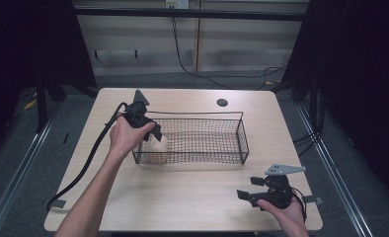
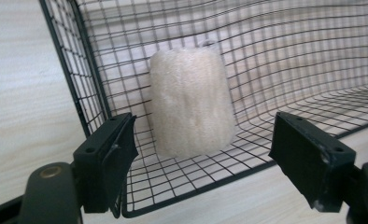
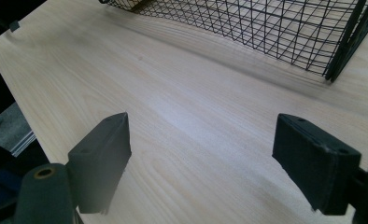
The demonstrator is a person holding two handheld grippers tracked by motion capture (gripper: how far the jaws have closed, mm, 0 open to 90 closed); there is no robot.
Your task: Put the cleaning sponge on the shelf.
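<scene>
Now left claw (image 2: 203, 154) spread wide, sponge (image 2: 190, 102) in basket (image 2: 313, 56).

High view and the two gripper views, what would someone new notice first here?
A black wire basket sits mid-table, with a pale, fuzzy cylinder-shaped object in its left end. The left gripper hangs over that end, jaws spread wide around empty air before the object. The right gripper rests open near the table's front right corner.

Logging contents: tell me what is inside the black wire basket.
Inside the black wire basket a pale, fibrous, loofah-like block stands at its left end. Its back and underside are hidden.
</scene>
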